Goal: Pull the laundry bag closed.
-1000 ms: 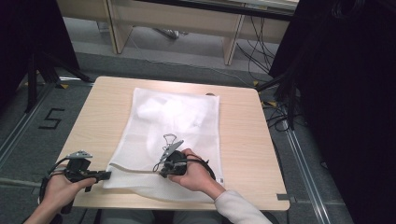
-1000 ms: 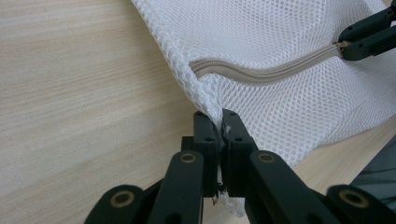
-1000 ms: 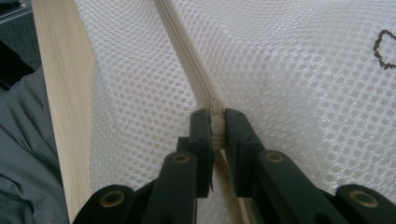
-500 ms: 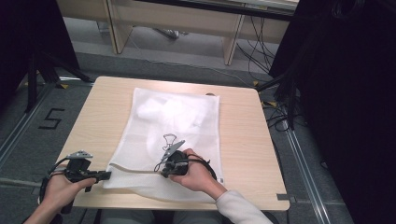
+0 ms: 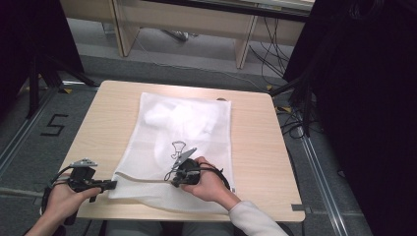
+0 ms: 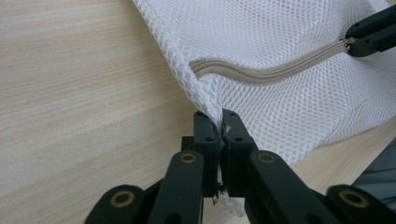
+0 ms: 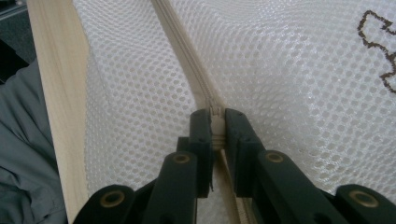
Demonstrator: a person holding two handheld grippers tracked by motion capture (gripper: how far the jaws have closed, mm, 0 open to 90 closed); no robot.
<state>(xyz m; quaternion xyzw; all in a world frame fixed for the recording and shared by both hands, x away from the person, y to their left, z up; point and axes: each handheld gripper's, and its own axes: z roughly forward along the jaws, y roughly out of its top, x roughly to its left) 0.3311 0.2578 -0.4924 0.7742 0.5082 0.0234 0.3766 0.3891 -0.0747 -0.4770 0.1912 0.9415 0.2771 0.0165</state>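
A white mesh laundry bag [image 5: 192, 128] lies flat on the wooden table [image 5: 255, 147], its beige zipper [image 5: 142, 178] running along the near end. My left gripper [image 5: 114, 185] is shut on the bag's near-left corner, and in the left gripper view its jaws [image 6: 220, 116] pinch the mesh [image 6: 289, 60] just below the zipper's end [image 6: 266, 74]. My right gripper [image 5: 173, 182] is shut on the zipper pull [image 7: 215, 111], partway along the zipper [image 7: 182, 51]. The right gripper's black jaws also appear at the top right of the left gripper view [image 6: 349, 43].
White fabric [image 5: 167, 115] shows inside the bag's far half, and a small dark print [image 5: 178, 147] marks the mesh. The table's near edge [image 7: 56, 93] runs close beside the zipper, with the person's grey clothing [image 7: 23, 154] beyond. Cables [image 5: 290, 118] lie on the floor at the right.
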